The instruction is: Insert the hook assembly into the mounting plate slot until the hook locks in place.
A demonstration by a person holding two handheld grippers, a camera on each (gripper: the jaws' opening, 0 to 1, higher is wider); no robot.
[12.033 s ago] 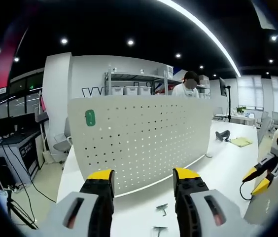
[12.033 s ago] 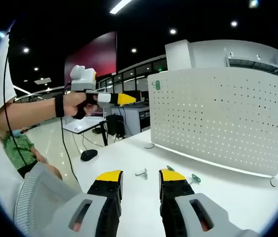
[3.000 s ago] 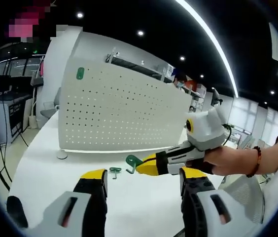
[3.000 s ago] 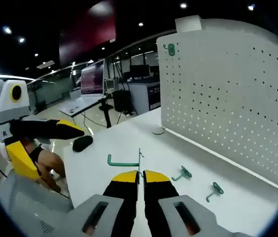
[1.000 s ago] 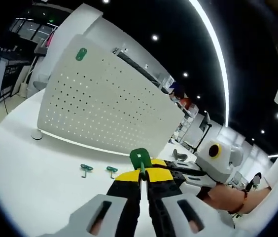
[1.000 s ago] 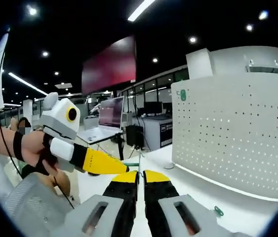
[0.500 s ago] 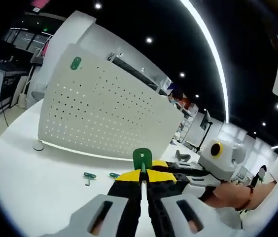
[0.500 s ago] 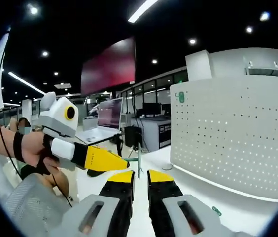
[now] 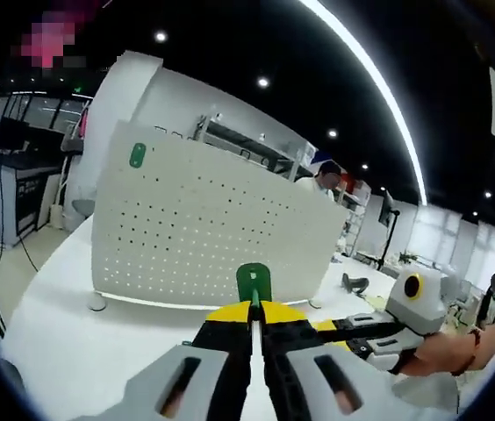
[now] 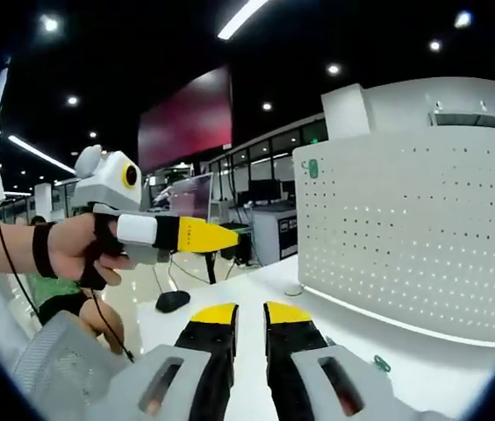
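One green hook is pinched in the left gripper; right gripper slightly spread, empty. Risk: thin grip lets it twist before reaching the pegboard.

A white table carries an upright white pegboard standing on small round feet, and one green hook lies on the table just before the board.
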